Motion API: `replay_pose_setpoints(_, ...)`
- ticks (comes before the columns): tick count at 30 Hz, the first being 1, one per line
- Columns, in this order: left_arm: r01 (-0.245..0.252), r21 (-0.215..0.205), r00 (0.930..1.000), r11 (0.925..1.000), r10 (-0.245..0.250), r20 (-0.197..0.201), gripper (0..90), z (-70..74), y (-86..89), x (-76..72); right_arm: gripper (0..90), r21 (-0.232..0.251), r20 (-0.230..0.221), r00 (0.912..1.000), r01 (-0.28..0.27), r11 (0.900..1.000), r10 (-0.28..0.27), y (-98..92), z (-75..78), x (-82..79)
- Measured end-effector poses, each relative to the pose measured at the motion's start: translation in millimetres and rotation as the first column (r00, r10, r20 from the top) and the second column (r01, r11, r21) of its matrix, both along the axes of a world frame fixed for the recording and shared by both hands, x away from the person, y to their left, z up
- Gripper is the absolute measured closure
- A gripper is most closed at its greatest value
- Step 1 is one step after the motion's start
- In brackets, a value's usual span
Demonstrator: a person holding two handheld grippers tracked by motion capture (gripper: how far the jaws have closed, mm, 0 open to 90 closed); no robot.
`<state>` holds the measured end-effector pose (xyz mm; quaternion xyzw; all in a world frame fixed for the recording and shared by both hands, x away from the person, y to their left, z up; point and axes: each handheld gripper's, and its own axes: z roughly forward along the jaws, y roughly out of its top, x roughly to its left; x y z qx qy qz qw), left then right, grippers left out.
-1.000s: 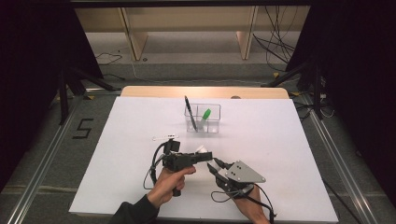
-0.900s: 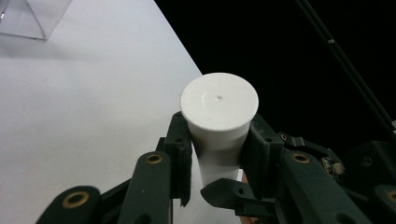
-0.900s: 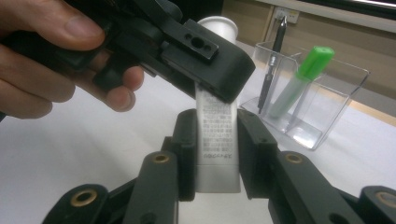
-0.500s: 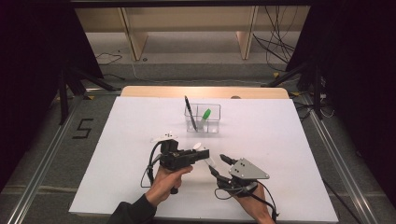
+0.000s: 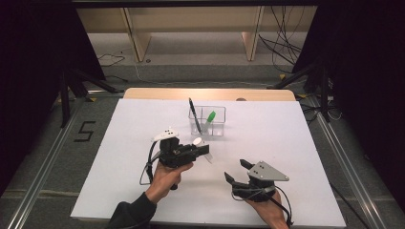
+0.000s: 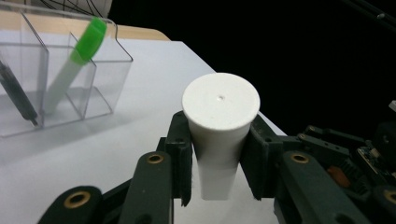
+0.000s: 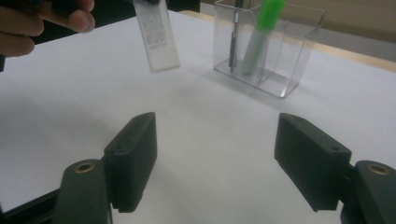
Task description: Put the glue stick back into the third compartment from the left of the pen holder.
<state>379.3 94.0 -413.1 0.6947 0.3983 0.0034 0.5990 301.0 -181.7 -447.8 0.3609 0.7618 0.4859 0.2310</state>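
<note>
White board covers the worktop (image 5: 119, 143), with dark curtains at both sides and pale shelving behind.

Nearest the person, the right tool (image 5: 239, 171) sits low over the board with nothing between its jaws. They have just been opening, and it has drawn back toward the person's right, away from the other hand. A second ago the two tools were close together around the same object; now there is bare board between them. I read that as a handover finished: the right side has let go.

A little further in, the left tool (image 5: 204, 150) is clamped on a white marker-like tube (image 6: 219, 121), the jaws pressing its body just under the wide round cap. The tube hangs clear of the board, its printed lower end (image 7: 156, 35) pointing down.

Beyond that stands the clear plastic organiser (image 5: 210, 121), upright, already holding a dark pen (image 5: 193, 114) and a green-capped marker (image 5: 208, 117) in its compartments. The tube likely goes there next, carried by the left hand alone.
</note>
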Motion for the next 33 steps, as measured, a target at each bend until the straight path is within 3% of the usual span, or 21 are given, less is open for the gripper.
replay_pose_setpoints(5,-0.018,0.018,0.9993,0.9997,0.018,0.033,66.8,11.3,-0.4,13.2,26.4,0.047,-0.045,0.999,0.005,0.999,-0.003,-10.7,-1.6,-1.4)
replay_pose_setpoints(11,-0.027,0.047,0.9976,0.9985,0.024,0.064,66.8,25.1,-9.9,31.9,23.8,0.049,-0.066,0.9978,0.008,0.999,-0.004,-14.7,-4.6,-3.8)
replay_pose_setpoints(17,-0.04,0.106,0.9943,0.9935,0.029,0.103,66.8,36.7,-25.3,51.3,23.8,0.054,-0.077,0.9971,0.008,0.999,-0.003,-16.6,-6.4,-6.6)
replay_pose_setpoints(22,-0.051,0.142,0.994,0.9886,0.037,0.103,66.8,42.0,-34.8,68.9,23.8,0.061,-0.078,0.9969,0.008,0.998,-0.003,-19.0,-7.0,-9.4)
replay_pose_setpoints(33,-0.076,0.169,0.9923,0.9828,0.057,0.11,66.7,53.5,-53.1,100.5,23.4,0.069,-0.098,0.9952,0.004,0.998,0.003,-20.5,-10.1,-10.6)
